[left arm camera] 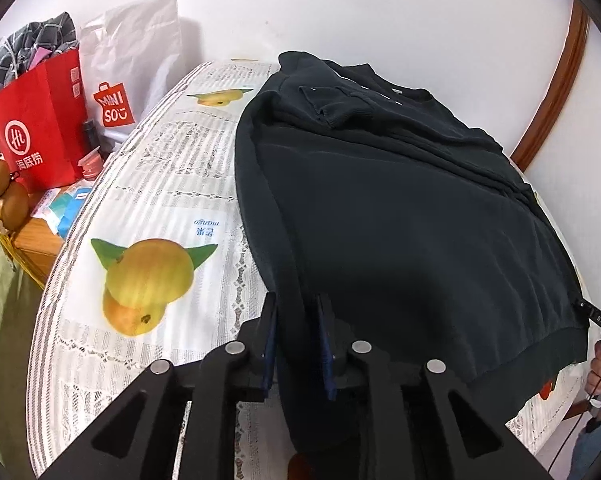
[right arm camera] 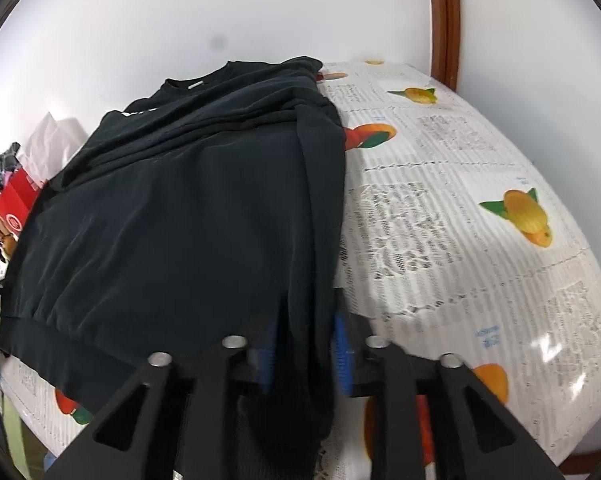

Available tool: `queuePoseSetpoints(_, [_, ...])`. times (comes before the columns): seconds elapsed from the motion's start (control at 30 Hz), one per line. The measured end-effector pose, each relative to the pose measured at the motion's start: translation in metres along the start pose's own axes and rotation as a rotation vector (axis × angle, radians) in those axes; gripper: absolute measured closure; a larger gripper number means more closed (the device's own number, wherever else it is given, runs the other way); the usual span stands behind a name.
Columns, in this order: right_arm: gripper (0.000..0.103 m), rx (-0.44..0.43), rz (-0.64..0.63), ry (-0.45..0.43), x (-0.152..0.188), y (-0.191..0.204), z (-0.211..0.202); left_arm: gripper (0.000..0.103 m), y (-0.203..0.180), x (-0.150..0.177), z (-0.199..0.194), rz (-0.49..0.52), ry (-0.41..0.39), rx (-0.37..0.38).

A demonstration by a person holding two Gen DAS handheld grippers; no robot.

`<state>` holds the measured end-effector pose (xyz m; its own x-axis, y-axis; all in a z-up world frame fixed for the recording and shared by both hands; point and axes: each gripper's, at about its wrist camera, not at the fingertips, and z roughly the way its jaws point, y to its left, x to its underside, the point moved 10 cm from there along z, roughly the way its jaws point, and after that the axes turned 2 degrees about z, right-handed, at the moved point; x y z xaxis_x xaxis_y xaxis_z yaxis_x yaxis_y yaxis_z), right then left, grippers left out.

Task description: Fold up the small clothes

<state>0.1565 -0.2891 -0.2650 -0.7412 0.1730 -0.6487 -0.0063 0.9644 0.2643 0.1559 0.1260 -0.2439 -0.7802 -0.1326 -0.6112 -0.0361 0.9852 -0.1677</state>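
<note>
Left claw [left arm camera: 296,336]: jaws set close either side of the dark sweatshirt [left arm camera: 400,216] at its left bottom corner — a thick fold of cloth runs between the blue pads, which look pressed onto it, so I judge it a grip on the hem.
Why that corner: holding the hem at its outer edge lets the bottom be lifted and carried toward the collar, likely the next fold.
Sweatshirt: lies flat on the surface [left arm camera: 172,184], collar at the far end by the wall, sleeves already folded in over the body, bottom band hanging at the near edge.
Surface cover: white lace-pattern cloth printed with mangoes, bare to either side of the garment.
Left clutter: a red paper bag [left arm camera: 40,132] and a white shopping bag [left arm camera: 132,60] stand off the surface's left end, well apart from the work.
Right claw [right arm camera: 304,356]: straddles the right bottom corner — fabric bunched between its blue pads, though they stand wider; contact on both sides is not clear, so I cannot tell if it grips firmly.
Why both corners: matched holds keep the hem level.
Risk: a loose right hold could let that side sag and skew the fold.
</note>
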Motion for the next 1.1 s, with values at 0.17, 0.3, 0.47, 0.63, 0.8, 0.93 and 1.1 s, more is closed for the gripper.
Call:
queuePoseSetpoints(0.17, [0.047,0.016,-0.014,-0.021,-0.005,0.009,0.007,0.083,0.002,-0.006,0.004,-0.032,-0.025,-0.018])
queuePoseSetpoints(0.3, [0.045,0.036,-0.029,-0.007,-0.011,0.013,0.014,0.083,-0.001,-0.005,0.005,-0.008,-0.048,-0.045])
queuePoseSetpoints(0.47, [0.043,0.067,-0.055,-0.003,-0.012,0.016,0.017,0.076,-0.008,-0.002,0.005,0.032,-0.049,-0.039])
queuePoseSetpoints(0.63, [0.071,0.037,-0.071,-0.011,-0.011,0.022,0.015,0.077,-0.011,0.0,0.004,0.054,-0.049,-0.052])
queuePoseSetpoints(0.8, [0.094,0.007,-0.069,-0.008,-0.006,0.029,0.006,0.093,-0.018,0.004,-0.005,0.09,-0.041,-0.05])
queuePoseSetpoints(0.93, [0.094,-0.033,-0.022,-0.027,-0.004,0.025,-0.008,0.093,-0.014,0.003,-0.018,0.052,-0.053,-0.006])
queuePoseSetpoints(1.1, [0.094,-0.075,-0.012,-0.067,-0.004,0.025,-0.035,0.094,-0.017,-0.002,-0.04,0.037,-0.085,0.057])
